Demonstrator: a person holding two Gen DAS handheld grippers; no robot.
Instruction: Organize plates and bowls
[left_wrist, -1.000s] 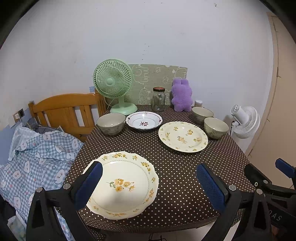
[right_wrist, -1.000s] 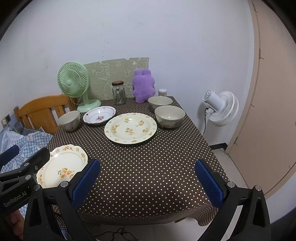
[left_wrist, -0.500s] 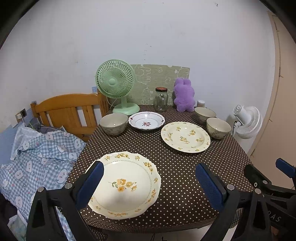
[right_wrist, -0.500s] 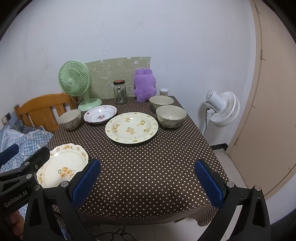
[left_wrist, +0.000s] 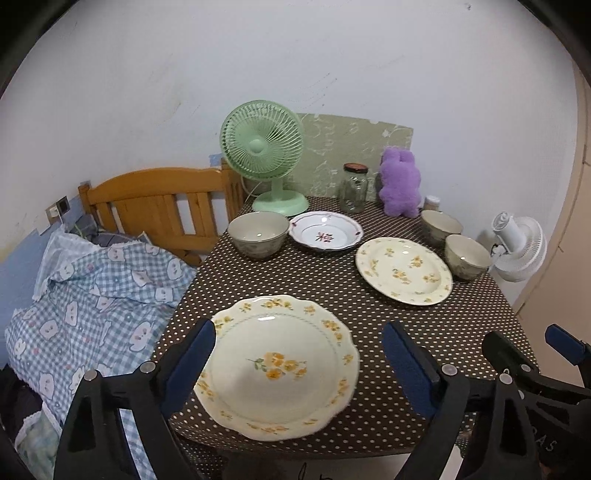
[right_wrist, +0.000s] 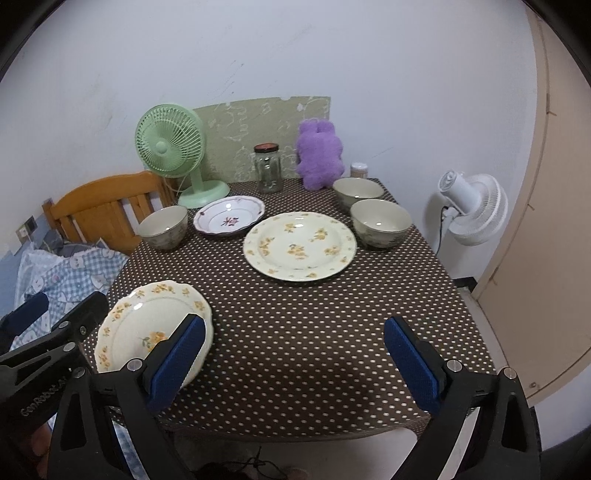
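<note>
Nothing is stacked yet: my left gripper (left_wrist: 295, 354) and right gripper (right_wrist: 293, 350) both hang released, holding nothing. The scalloped cream floral plate (left_wrist: 277, 363) lies at the near desk (right_wrist: 314, 332) edge; the other plates and three bowls sit scattered beyond.

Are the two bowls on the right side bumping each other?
Cannot tell. In the right wrist view the near bowl overlaps the far bowl, hiding any gap.
</note>
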